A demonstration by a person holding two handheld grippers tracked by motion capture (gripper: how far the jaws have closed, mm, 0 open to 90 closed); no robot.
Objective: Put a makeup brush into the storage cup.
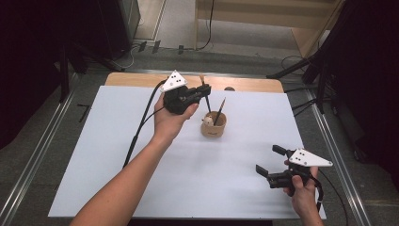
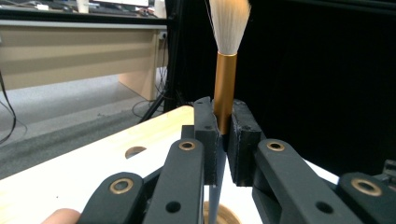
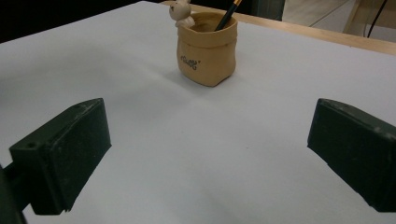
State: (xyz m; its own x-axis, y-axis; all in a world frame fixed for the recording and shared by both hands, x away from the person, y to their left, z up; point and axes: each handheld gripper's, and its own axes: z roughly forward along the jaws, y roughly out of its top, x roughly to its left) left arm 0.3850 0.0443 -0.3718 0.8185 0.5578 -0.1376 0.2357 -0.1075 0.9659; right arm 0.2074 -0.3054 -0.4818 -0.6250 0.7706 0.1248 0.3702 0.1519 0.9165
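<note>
A tan sack-shaped pen holder (image 1: 214, 125) with a small animal figure on its rim stands mid-table on the white sheet. A dark pencil-like stick (image 1: 219, 112) leans inside it. My left gripper (image 1: 205, 91) hovers just behind and above the holder, shut on a brush (image 2: 224, 88) with a gold ferrule and pale bristles pointing up; the brush's dark handle (image 1: 207, 104) hangs down toward the holder. My right gripper (image 1: 268, 159) rests near the front right of the sheet, open, nothing between its jaws. In the right gripper view the holder (image 3: 207, 49) stands ahead.
The white sheet (image 1: 117, 155) covers most of the wooden table (image 1: 263, 84), whose far edge has a round hole (image 1: 229, 88). Metal rails run along both sides. Cables and tripod legs lie on the floor beyond.
</note>
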